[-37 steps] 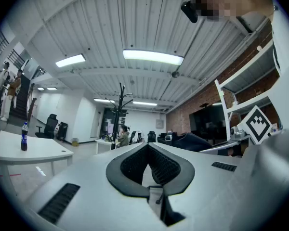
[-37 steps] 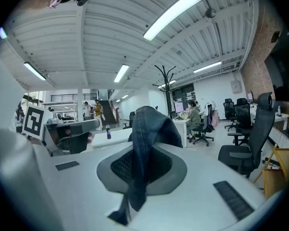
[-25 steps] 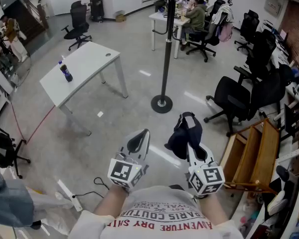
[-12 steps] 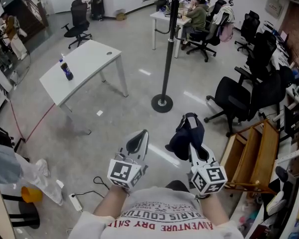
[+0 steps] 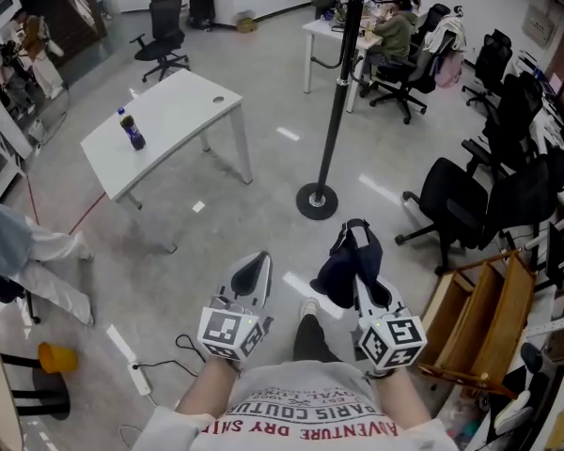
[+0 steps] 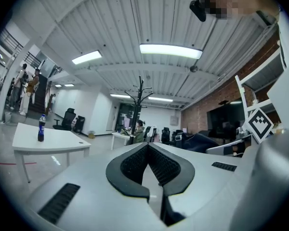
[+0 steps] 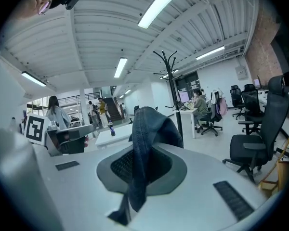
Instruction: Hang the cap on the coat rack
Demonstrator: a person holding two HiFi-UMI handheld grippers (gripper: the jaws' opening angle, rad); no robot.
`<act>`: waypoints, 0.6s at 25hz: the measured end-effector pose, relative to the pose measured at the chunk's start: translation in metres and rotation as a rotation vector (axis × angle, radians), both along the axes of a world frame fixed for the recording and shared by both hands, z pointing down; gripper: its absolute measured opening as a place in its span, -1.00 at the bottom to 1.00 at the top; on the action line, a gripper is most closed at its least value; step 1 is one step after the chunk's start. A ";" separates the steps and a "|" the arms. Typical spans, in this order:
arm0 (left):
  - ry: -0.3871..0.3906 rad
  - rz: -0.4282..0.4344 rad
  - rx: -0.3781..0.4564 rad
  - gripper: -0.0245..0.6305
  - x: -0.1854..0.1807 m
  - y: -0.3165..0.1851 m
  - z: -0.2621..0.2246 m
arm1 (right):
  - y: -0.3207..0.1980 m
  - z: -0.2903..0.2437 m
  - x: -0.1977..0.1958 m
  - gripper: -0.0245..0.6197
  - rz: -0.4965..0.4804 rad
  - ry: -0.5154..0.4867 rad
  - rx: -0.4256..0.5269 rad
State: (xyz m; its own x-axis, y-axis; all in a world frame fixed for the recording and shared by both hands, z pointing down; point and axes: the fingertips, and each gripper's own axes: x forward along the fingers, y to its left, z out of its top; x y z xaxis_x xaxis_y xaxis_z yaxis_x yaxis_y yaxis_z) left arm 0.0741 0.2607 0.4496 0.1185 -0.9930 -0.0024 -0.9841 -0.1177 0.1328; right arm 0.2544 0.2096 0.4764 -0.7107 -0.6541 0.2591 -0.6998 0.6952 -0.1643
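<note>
A dark blue denim cap [image 5: 346, 259] hangs from my right gripper [image 5: 361, 272], which is shut on its fabric; in the right gripper view the cap [image 7: 147, 143] drapes over the closed jaws. My left gripper [image 5: 252, 272] is held beside it, shut and holding nothing, its pads [image 6: 135, 165] meeting at the tips. The black coat rack [image 5: 331, 101] stands ahead on a round base [image 5: 317, 201], its hooks cut off by the head view's top edge. Its branched top [image 7: 166, 61] shows in the right gripper view and the coat rack [image 6: 139, 93] appears farther off in the left gripper view.
A white table [image 5: 160, 130] with a dark bottle [image 5: 132, 130] stands ahead left. Black office chairs [image 5: 470, 200] and a wooden frame [image 5: 475, 313] crowd the right. A person's legs [image 5: 33, 252] are at the left edge; a power strip and cable [image 5: 136, 369] lie on the floor. A seated person [image 5: 395, 26] works behind.
The view has shifted forward toward the coat rack. The person at the left has walked farther back along the left edge. Both grippers keep their pose, the cap still held.
</note>
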 end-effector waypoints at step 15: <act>-0.023 -0.091 0.007 -0.91 -0.068 -0.223 -0.021 | -0.240 -0.017 -0.068 -0.85 -0.093 -0.039 0.018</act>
